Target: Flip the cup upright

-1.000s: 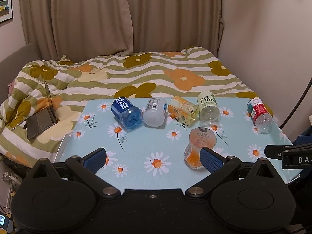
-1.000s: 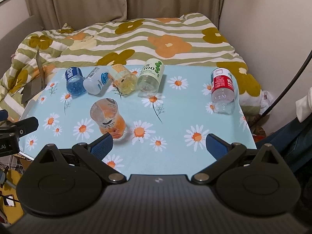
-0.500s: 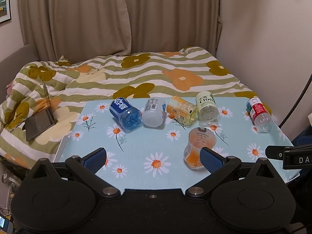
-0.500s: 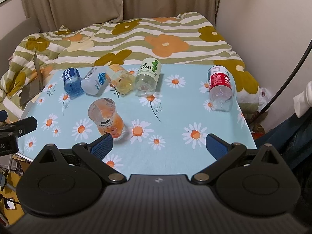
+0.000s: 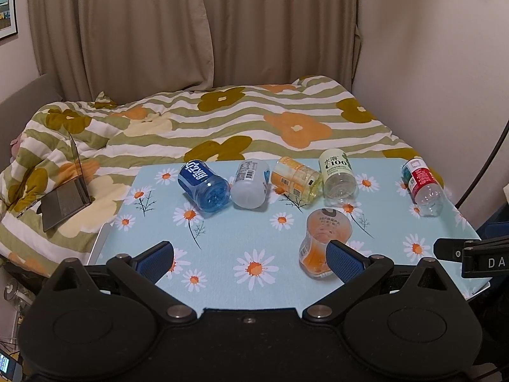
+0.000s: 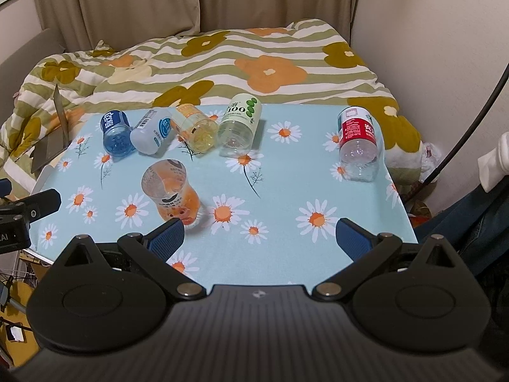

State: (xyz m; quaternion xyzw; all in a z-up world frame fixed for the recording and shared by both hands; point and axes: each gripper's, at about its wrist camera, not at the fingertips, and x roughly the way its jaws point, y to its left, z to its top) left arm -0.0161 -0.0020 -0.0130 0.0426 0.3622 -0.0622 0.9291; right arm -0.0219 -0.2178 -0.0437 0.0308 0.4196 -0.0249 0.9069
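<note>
An orange-printed clear cup (image 5: 323, 238) (image 6: 171, 191) stands on end near the front of the daisy-print table (image 5: 254, 222), with its flat clear end up. Five more cups lie on their sides farther back: blue (image 5: 205, 186), pale white (image 5: 249, 184), yellow (image 5: 297, 180), green-labelled (image 5: 338, 175) and red-labelled (image 5: 423, 187). My left gripper (image 5: 249, 254) is open over the front edge, and its right fingertip overlaps the orange cup in its view. My right gripper (image 6: 259, 235) is open too, with the orange cup just beyond its left fingertip. Neither holds anything.
A bed with a striped flower quilt (image 5: 254, 121) lies behind the table, with a half-open laptop (image 5: 68, 191) on it at the left. A wall (image 5: 429, 63) and a dark cable (image 5: 490, 159) are at the right, curtains (image 5: 191, 25) at the back.
Both views have shifted only slightly. The cups have not moved, and both grippers have stayed open.
</note>
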